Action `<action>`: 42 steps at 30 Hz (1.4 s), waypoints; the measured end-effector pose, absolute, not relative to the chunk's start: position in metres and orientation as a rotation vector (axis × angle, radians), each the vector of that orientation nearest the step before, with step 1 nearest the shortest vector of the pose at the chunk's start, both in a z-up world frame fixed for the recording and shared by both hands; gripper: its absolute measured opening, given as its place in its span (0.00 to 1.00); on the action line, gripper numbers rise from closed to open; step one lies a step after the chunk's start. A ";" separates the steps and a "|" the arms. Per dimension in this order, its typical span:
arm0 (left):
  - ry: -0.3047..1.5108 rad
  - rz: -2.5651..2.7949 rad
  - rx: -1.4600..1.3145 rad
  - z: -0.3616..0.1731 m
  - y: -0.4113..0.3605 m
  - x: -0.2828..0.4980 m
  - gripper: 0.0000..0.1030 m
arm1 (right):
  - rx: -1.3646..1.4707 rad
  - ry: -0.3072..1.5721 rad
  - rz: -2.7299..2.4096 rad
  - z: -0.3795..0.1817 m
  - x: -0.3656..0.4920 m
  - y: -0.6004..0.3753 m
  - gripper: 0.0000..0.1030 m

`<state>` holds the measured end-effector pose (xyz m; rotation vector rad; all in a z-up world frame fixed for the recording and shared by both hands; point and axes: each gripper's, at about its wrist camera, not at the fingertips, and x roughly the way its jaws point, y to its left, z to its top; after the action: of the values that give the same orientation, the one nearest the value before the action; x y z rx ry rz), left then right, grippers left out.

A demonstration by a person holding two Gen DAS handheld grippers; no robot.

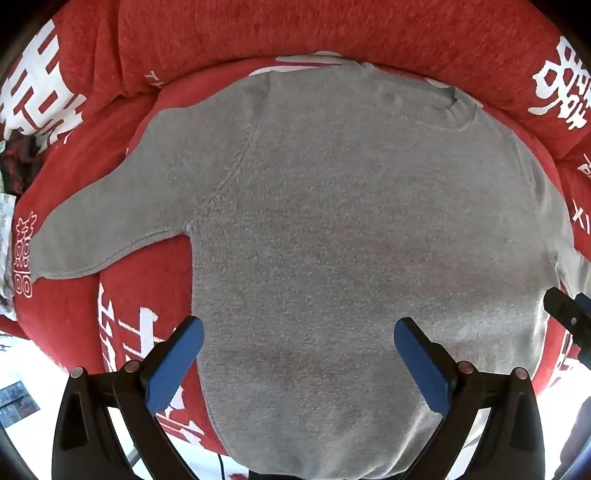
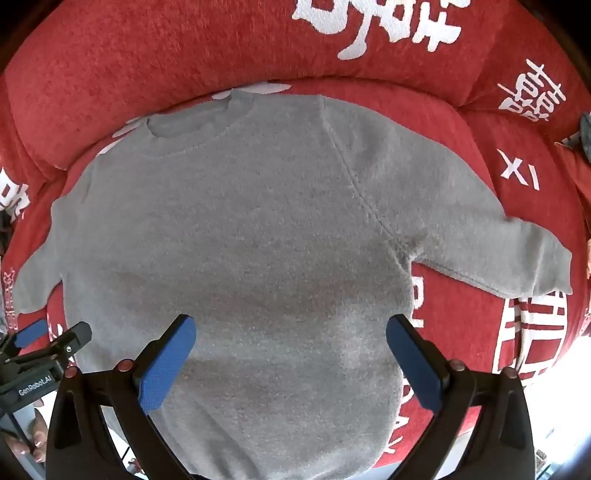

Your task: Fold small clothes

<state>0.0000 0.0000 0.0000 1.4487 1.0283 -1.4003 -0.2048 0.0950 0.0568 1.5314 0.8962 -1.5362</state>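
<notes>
Grey fleece fills most of the left wrist view: a small grey long-sleeved knit sweatshirt (image 1: 332, 229) lies spread flat, front up, on a red plush cover with white printed characters (image 1: 258, 33), which wraps a padded seat and the cushion behind it. Its round ribbed neckline sits at the far right of the top edge, one short sleeve reaches out to the left with its cuff near the seat's edge, and the hem runs down toward the camera. The cloth looks smooth, with only faint shallow ripples across the chest. The left tongs (image 1: 299, 354) hang just over the lower body of the garment with their blue-padded fingers (image 1: 173, 365) spread wide and nothing between them; the left pad is over the sweatshirt's side edge and the red cover, the right pad over grey cloth. Part of the other tool shows at the right rim. In the right wrist view the same sweatshirt (image 2: 240, 240) appears with the neckline at upper left and its other sleeve stretched to the right, the cuff lying on a white emblem of the cover (image 2: 480, 122). The right tongs (image 2: 291, 354) are likewise spread wide above the lower body, pinching nothing, and the left tool pokes in at the lower left edge.
</notes>
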 end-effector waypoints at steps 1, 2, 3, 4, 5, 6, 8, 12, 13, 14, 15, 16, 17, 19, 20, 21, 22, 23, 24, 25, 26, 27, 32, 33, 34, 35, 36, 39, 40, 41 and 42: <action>1.028 -1.401 1.449 0.000 0.000 0.000 1.00 | 1.530 0.898 -1.536 0.057 -0.204 0.094 1.00; 1.029 -1.401 1.451 0.000 0.000 0.000 1.00 | 1.530 0.899 -1.536 0.057 -0.204 0.094 1.00; 1.029 -1.400 1.452 -0.001 0.000 0.001 1.00 | 1.529 0.901 -1.534 0.057 -0.205 0.094 1.00; 1.028 -1.400 1.453 -0.001 0.000 0.001 1.00 | 1.525 0.904 -1.530 0.057 -0.207 0.094 1.00; 1.027 -1.399 1.454 -0.001 0.000 0.001 1.00 | 1.525 0.904 -1.530 0.057 -0.207 0.094 1.00; 1.039 -1.389 1.459 0.000 0.000 0.000 1.00 | 1.527 0.905 -1.530 0.056 -0.207 0.094 1.00; 1.039 -1.389 1.460 -0.001 0.000 -0.001 1.00 | 1.526 0.907 -1.525 0.056 -0.209 0.094 1.00; 1.036 -1.394 1.452 -0.001 -0.002 -0.001 1.00 | 1.523 0.910 -1.521 0.055 -0.210 0.094 1.00; 1.037 -1.392 1.451 0.000 -0.002 0.000 1.00 | 1.522 0.913 -1.519 0.055 -0.211 0.093 1.00; 1.042 -1.389 1.456 0.002 -0.002 0.001 1.00 | 1.520 0.914 -1.518 0.055 -0.211 0.093 1.00; 1.044 -1.387 1.457 0.002 -0.001 0.001 1.00 | 1.519 0.914 -1.517 0.055 -0.211 0.093 1.00; 1.041 -1.394 1.452 0.000 -0.002 0.000 1.00 | 1.519 0.912 -1.517 0.055 -0.211 0.092 1.00; 1.033 -1.402 1.445 -0.003 -0.003 -0.001 1.00 | 1.519 0.912 -1.517 0.055 -0.211 0.092 1.00; 1.031 -1.403 1.443 -0.004 -0.004 -0.001 1.00 | 1.519 0.912 -1.516 0.054 -0.211 0.092 1.00; 1.031 -1.403 1.445 -0.004 -0.003 -0.002 1.00 | 1.519 0.912 -1.515 0.054 -0.211 0.091 1.00; 1.030 -1.404 1.445 -0.004 -0.003 -0.002 1.00 | 1.519 0.912 -1.515 0.054 -0.211 0.091 1.00; 1.029 -1.404 1.446 -0.004 -0.003 -0.003 1.00 | 1.518 0.914 -1.513 0.054 -0.211 0.091 1.00; 1.027 -1.405 1.447 -0.004 -0.002 -0.004 1.00 | 1.518 0.914 -1.512 0.054 -0.211 0.090 1.00; 1.025 -1.405 1.448 -0.004 -0.001 -0.004 1.00 | 1.517 0.915 -1.512 0.054 -0.211 0.090 1.00; 1.024 -1.406 1.449 -0.005 -0.001 -0.004 1.00 | 1.518 0.914 -1.513 0.054 -0.211 0.090 1.00; 1.025 -1.407 1.447 -0.005 -0.001 -0.005 1.00 | 1.519 0.914 -1.513 0.054 -0.211 0.090 1.00; 1.024 -1.406 1.446 -0.005 -0.001 -0.005 1.00 | 1.519 0.914 -1.513 0.054 -0.211 0.090 1.00; 1.020 -1.404 1.447 -0.005 0.000 -0.005 1.00 | 1.518 0.914 -1.513 0.054 -0.211 0.089 1.00; 1.015 -1.403 1.445 -0.005 0.000 -0.006 1.00 | 1.517 0.915 -1.512 0.054 -0.211 0.089 1.00; 1.016 -1.403 1.445 -0.005 0.000 -0.006 1.00 | 1.516 0.915 -1.512 0.054 -0.211 0.089 1.00; 1.011 -1.403 1.442 -0.004 0.000 -0.006 1.00 | 1.516 0.915 -1.511 0.054 -0.211 0.089 1.00; 1.010 -1.402 1.443 -0.004 0.000 -0.006 1.00 | 1.516 0.915 -1.511 0.054 -0.211 0.089 1.00; 1.014 -1.400 1.445 -0.005 0.000 -0.006 1.00 | 1.516 0.916 -1.512 0.054 -0.211 0.089 1.00; 1.014 -1.400 1.446 -0.005 0.000 -0.006 1.00 | 1.515 0.916 -1.512 0.054 -0.212 0.089 1.00; 1.016 -1.399 1.449 -0.005 0.001 -0.007 1.00 | 1.515 0.917 -1.513 0.054 -0.212 0.089 1.00; 1.016 -1.399 1.449 -0.005 0.001 -0.007 1.00 | 1.514 0.917 -1.514 0.054 -0.212 0.089 1.00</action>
<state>-0.0067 0.0007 -0.0053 1.4492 1.0165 -1.3988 -0.2119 0.0888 0.0542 1.5135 0.9174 -1.5140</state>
